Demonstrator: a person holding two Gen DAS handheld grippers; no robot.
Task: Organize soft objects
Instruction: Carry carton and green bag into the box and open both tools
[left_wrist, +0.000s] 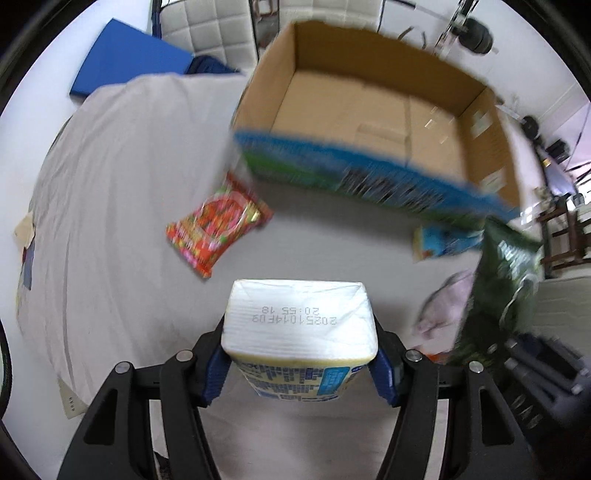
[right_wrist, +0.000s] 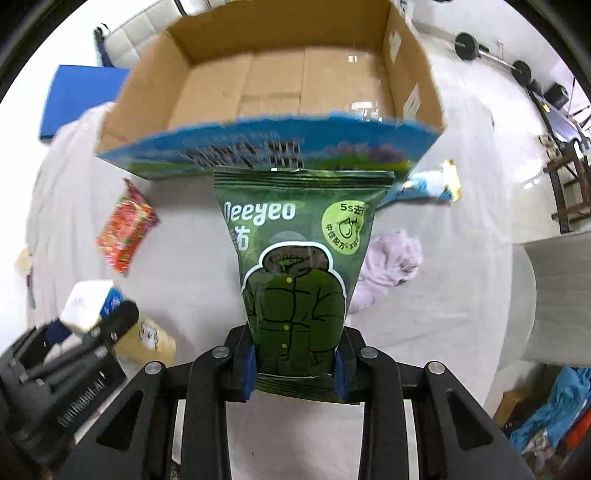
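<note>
My left gripper (left_wrist: 301, 373) is shut on a white and yellow tissue pack (left_wrist: 299, 321), held above the white sheet. My right gripper (right_wrist: 295, 363) is shut on a green pouch (right_wrist: 299, 266) with a jacket drawing; the pouch also shows in the left wrist view (left_wrist: 498, 280). An open, empty cardboard box (left_wrist: 376, 110) with a blue-green printed front stands ahead (right_wrist: 280, 85). A red snack packet (left_wrist: 218, 225) lies on the sheet left of the box (right_wrist: 125, 232). A lilac cloth (right_wrist: 388, 266) lies to the right. A small blue and yellow packet (left_wrist: 443, 242) lies by the box's right corner.
A blue mat (left_wrist: 125, 62) and a white quilted seat (left_wrist: 207, 33) are at the far left. Weights (right_wrist: 491, 55) lie on the floor to the right. The left gripper and its tissue pack show at the left of the right wrist view (right_wrist: 74, 347).
</note>
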